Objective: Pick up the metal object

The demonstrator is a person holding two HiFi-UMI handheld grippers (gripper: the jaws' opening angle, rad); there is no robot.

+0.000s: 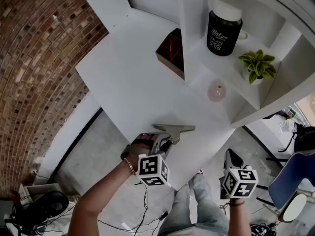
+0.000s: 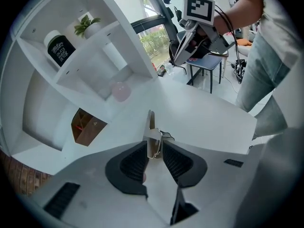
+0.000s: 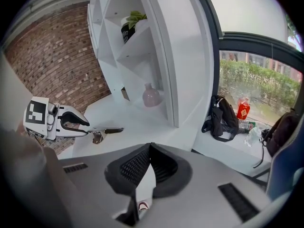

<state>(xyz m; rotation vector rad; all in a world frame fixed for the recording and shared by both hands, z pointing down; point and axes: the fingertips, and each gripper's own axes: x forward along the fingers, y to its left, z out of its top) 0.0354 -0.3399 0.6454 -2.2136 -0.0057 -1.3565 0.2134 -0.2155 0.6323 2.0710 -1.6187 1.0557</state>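
Over the white table (image 1: 129,77), the left tool (image 2: 153,151) clamps one metal object (image 1: 175,128); the right tool (image 3: 148,148) sits closed, empty.

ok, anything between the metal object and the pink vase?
Nothing, just bare white tabletop between metal object and pink vase, in right gripper view.

That metal object (image 1: 173,129) is bare silvery metal with a dull shine. The worktop (image 1: 129,82) looks smooth matt white, the brick wall (image 1: 34,48) properly rough, the black jar (image 1: 224,32) kinda glossy.
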